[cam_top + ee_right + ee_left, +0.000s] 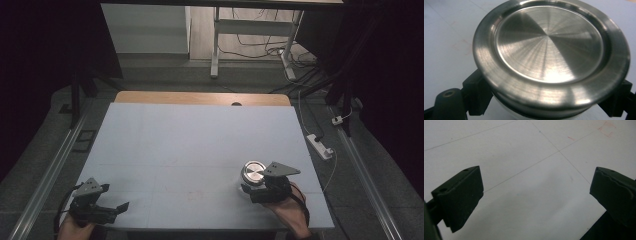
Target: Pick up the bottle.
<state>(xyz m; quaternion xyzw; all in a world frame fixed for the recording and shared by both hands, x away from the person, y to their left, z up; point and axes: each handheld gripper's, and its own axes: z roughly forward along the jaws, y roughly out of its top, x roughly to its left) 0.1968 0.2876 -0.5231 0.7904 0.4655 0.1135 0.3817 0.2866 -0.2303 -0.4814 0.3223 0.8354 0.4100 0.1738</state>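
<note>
Near the table's point(200, 145) right front corner, right gripper point(257, 186) clamped on seemingly upright steel-lidded jar point(549, 50); left gripper point(117, 207) agape, well apart.

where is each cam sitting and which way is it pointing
High view: above the person's side, looking forward and down on the table; both hands and grippers show.
Left gripper view: on the left gripper, looking along open jaws at bare table.
Right gripper view: on the right gripper, jaws shut on the metal jar.
Shared: the jar, also in the high view.
</note>
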